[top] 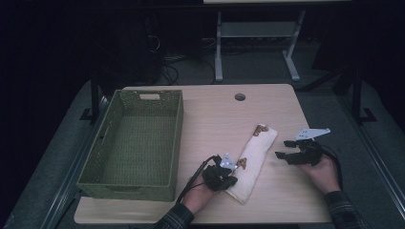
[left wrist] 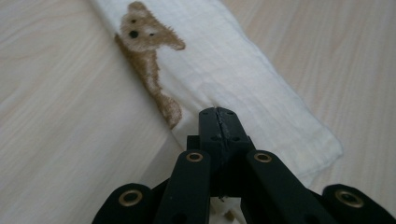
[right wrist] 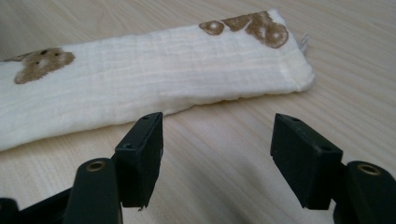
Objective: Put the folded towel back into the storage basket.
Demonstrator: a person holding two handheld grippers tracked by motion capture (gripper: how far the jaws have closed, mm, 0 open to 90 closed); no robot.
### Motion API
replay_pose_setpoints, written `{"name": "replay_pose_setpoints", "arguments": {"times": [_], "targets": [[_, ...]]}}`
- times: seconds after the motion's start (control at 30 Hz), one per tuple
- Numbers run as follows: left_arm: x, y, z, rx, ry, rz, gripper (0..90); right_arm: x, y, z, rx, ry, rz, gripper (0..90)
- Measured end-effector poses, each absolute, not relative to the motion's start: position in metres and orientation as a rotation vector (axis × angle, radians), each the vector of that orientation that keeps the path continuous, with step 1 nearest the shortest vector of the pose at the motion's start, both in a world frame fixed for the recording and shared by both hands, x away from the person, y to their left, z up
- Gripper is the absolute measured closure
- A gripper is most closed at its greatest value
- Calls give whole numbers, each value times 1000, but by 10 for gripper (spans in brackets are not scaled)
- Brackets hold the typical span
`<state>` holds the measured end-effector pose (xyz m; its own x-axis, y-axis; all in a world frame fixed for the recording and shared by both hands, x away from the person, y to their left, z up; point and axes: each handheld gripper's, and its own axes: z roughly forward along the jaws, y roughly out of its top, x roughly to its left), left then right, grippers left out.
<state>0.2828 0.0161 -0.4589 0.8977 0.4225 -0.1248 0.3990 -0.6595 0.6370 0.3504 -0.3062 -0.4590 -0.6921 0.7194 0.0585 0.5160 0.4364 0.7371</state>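
Observation:
A folded cream cloth (top: pixel 255 160) printed with brown bears lies as a long strip on the wooden table (top: pixel 215 114), running from near front centre towards the back right. My left gripper (top: pixel 232 178) is at the cloth's near end, by its left edge. In the left gripper view its jaws are pressed together at the cloth (left wrist: pixel 261 79), which puckers at the left gripper (left wrist: pixel 218 112), close to a bear print (left wrist: pixel 144 32). My right gripper (top: pixel 285 149) rests just right of the strip, open. The cloth (right wrist: pixel 154 74) lies beyond the right gripper (right wrist: pixel 217 140), with bare table between the jaws.
A green woven basket (top: pixel 124 191) stands on the left half of the table, nothing visible inside. A round cable hole (top: pixel 240 97) sits near the far edge. Table legs of another desk (top: pixel 218 47) stand beyond. Bare wood lies between basket and cloth.

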Motion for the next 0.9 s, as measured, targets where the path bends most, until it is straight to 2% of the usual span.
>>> {"name": "replay_pose_setpoints", "arguments": {"times": [0.67, 0.8, 0.9], "targets": [[262, -40, -465, 2330, 406, -16, 890, 353, -304, -463, 1078, 2433, 1105, 337], [267, -35, -460, 2329, 372, -13, 789, 354, -306, -464, 1063, 2435, 1105, 337], [272, -33, -452, 2336, 309, 12, 674, 353, -305, -463, 1076, 2433, 1100, 338]]}}
